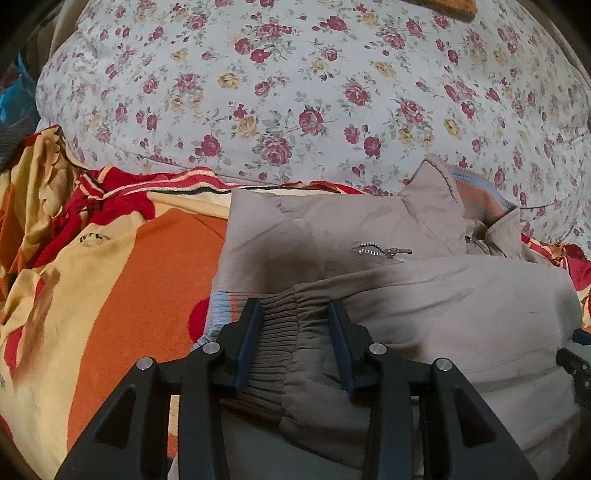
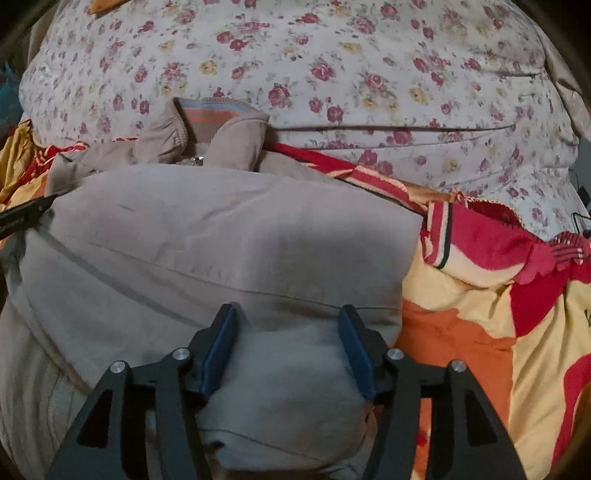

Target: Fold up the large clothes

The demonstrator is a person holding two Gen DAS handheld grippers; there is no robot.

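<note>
A beige zip jacket [image 1: 424, 291] lies partly folded on an orange, red and yellow blanket [image 1: 122, 280]. Its striped collar [image 1: 476, 192] points toward the far side. My left gripper [image 1: 295, 314] is open, its blue pads either side of the jacket's brown ribbed cuff [image 1: 273, 347]. My right gripper [image 2: 288, 317] is open over a bulge of the jacket's folded beige cloth [image 2: 221, 236]. The collar shows at the upper left of the right wrist view [image 2: 214, 114]. The left gripper's tip shows at the left edge of the right wrist view [image 2: 26, 214].
A floral white quilt [image 1: 295, 81] fills the far side behind the jacket, also seen in the right wrist view [image 2: 369, 74]. The blanket [image 2: 498, 314] bunches up to the right of the jacket. An orange cloth [image 1: 450, 5] lies at the far top.
</note>
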